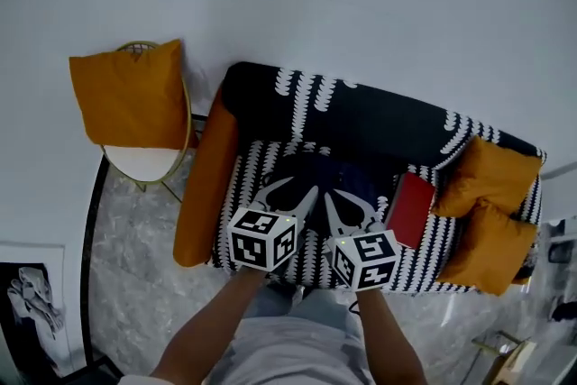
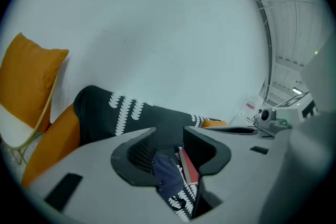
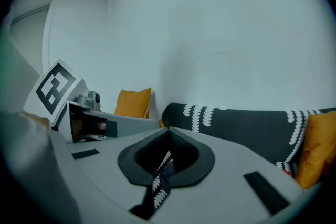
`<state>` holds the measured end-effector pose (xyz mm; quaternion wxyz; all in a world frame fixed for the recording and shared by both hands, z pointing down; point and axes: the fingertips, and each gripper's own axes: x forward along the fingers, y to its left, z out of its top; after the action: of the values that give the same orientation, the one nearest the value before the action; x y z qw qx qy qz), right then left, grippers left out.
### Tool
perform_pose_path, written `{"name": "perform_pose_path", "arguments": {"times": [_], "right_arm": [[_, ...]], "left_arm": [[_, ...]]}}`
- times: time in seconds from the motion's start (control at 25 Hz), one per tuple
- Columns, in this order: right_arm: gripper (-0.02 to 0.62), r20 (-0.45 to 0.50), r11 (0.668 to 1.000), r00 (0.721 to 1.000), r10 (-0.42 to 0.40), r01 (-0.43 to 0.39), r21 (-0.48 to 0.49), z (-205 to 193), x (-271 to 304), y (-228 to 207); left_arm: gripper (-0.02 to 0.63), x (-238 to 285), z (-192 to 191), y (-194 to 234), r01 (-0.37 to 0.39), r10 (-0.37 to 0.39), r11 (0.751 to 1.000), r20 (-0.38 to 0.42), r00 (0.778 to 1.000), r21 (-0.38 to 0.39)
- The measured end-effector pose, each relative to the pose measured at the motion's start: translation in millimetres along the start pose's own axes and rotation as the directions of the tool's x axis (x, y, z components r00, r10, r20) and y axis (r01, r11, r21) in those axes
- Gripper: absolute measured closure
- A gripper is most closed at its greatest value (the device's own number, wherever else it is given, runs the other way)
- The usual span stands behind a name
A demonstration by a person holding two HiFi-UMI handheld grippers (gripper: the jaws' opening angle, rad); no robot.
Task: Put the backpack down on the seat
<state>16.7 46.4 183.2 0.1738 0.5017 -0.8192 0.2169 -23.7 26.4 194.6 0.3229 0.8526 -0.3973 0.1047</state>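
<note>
One backpack [image 1: 315,170] on sofa [image 1: 379,117], straddled by left tool [image 1: 302,187]

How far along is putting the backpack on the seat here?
Done: the dark navy fabric backpack appears to rest on the black-and-white patterned sofa seat. In hand: the left tongs stand apart over its fabric; the right tongs look shut. Left: draw both away.

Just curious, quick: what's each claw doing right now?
Left gripper: open, backpack showing between its jaws.
Right gripper: closed, nothing visibly gripped.
</note>
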Motion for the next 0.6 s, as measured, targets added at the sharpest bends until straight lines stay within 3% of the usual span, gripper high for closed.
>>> {"name": "perform_pose_path", "arguments": {"times": [0.28,0.6], "right_arm": [[0.594,0.093,0.997,0.993,-0.072,0.073,-0.003,34.1,-49.2,-35.1],[0.594,0.126,0.995,0.987,-0.097,0.099,-0.007,48.3,-100.6,-56.7]], "left_arm": [[0.469,15.0,16.5,-65.2,0.076,-0.076,0.993,-0.007,0.997,0.086],[0.518,22.2,32.8,-126.3,0.083,-0.084,0.985,0.000,0.996,0.154]]}}
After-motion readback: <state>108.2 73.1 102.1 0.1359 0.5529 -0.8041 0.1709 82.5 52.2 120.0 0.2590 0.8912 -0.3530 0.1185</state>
